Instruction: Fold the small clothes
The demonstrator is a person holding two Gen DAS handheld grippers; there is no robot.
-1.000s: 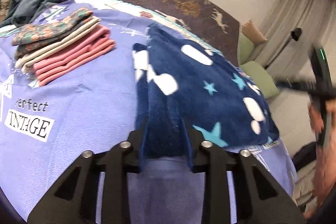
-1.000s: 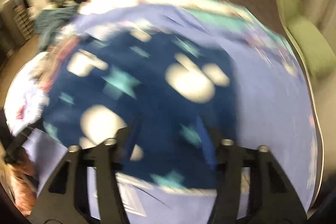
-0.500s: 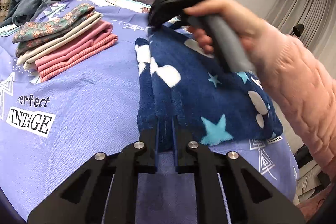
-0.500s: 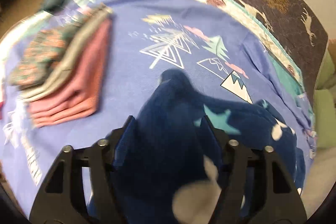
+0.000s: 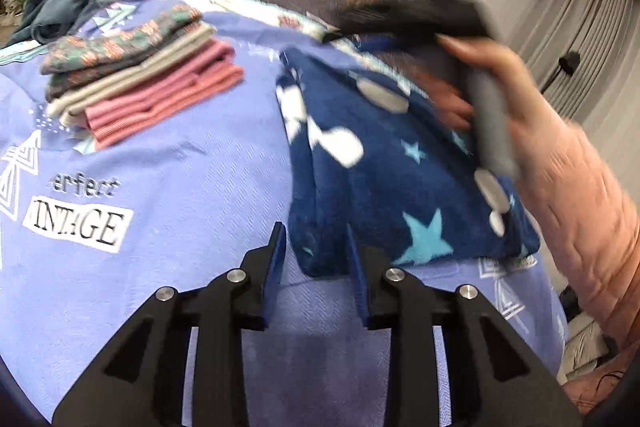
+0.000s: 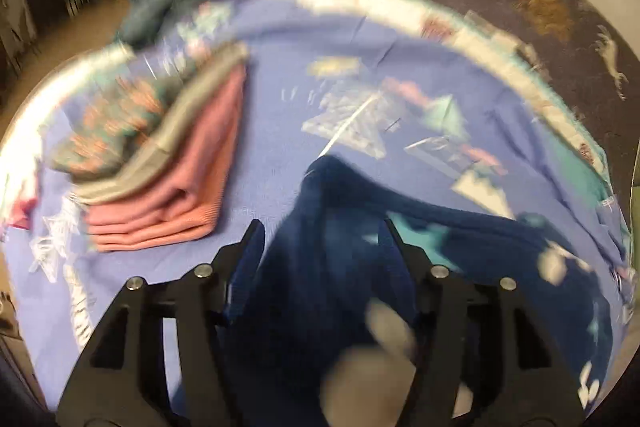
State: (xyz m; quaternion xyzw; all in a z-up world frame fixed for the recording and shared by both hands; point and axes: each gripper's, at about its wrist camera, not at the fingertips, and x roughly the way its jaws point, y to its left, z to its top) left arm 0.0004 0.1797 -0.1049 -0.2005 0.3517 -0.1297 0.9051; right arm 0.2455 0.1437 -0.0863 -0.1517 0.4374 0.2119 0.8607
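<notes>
My black gripper (image 5: 316, 251) fingers carry blue pads. Fleece garment (image 5: 392, 163), centre frame: navy, white blobs, turquoise stars. Folded stack (image 5: 140, 87), upper left: pink ribbed, grey, floral. Bedspread (image 5: 180, 187): lavender.

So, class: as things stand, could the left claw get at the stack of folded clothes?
Probably yes. The left claw, its jaws opening around the navy star garment's corner, has only bare purple bedspread between it and the folded stack; the right claw works on the far side.

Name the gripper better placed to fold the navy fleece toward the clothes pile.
Right gripper: its opening jaws straddle the navy fleece edge facing the pile. Left gripper, also opening, sits at the near corner.
</notes>
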